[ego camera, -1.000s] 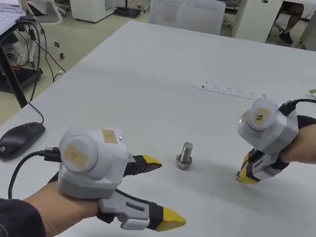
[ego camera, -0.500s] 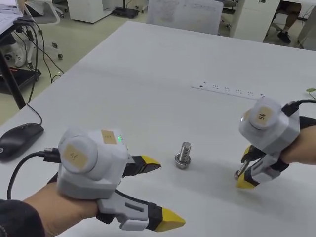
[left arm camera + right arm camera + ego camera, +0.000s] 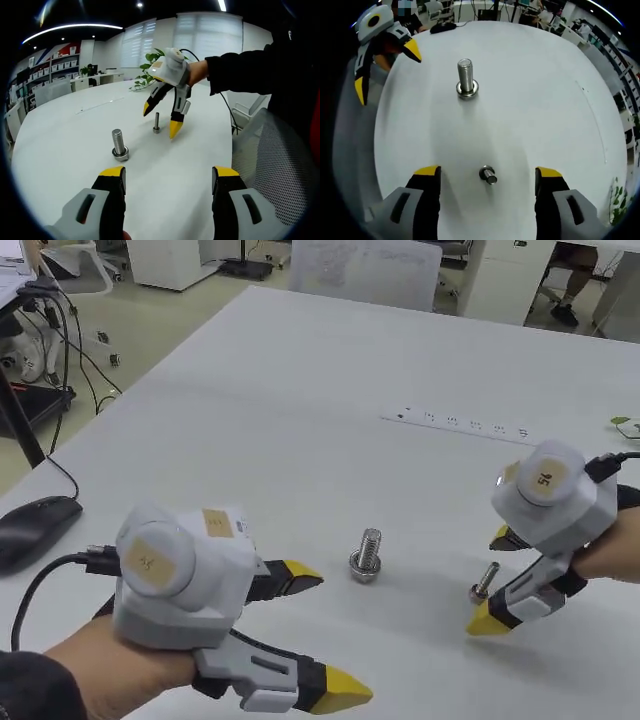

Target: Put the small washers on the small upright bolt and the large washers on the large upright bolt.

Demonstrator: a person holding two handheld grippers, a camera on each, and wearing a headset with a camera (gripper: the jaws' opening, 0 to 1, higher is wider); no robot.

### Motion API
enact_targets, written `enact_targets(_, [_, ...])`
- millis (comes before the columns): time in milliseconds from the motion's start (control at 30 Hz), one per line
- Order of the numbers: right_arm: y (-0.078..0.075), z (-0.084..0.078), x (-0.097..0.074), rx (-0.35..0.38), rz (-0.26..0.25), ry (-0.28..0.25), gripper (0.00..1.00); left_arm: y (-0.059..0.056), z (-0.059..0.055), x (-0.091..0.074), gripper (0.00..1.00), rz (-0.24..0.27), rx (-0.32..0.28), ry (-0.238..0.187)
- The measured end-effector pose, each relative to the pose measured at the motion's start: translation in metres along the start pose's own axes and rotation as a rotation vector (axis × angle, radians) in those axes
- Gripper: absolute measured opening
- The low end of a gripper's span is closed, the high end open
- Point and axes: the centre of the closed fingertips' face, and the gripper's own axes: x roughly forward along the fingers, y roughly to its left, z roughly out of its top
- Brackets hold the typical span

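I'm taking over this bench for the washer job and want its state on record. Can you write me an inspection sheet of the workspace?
Surface: white table, bare around the bolts.
Job's things: large upright bolt mid-table, with a metal ring around its foot; small upright bolt standing to its right.
Clutter: computer mouse at the table's left edge; power strip farther back.
Grippers: left gripper open, holding nothing; right gripper open, its jaws on either side of the small upright bolt, not touching it.
Cables: gripper cable trailing from the left gripper; loose cables hanging beside the table.
Surroundings: office with cabinets and a plant.
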Motion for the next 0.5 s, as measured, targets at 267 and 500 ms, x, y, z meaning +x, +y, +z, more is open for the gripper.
enact_targets(267, [-0.001,0.004,-0.005,0.029,-0.044,-0.08,0.96,0.0,0.001,0.0,0.7,0.0,0.0,-0.004])
enact_targets(500, [-0.005,0.01,-0.015,0.058,-0.092,-0.16,1.0,0.0,0.002,0.0,0.7,0.001,0.0,-0.007])
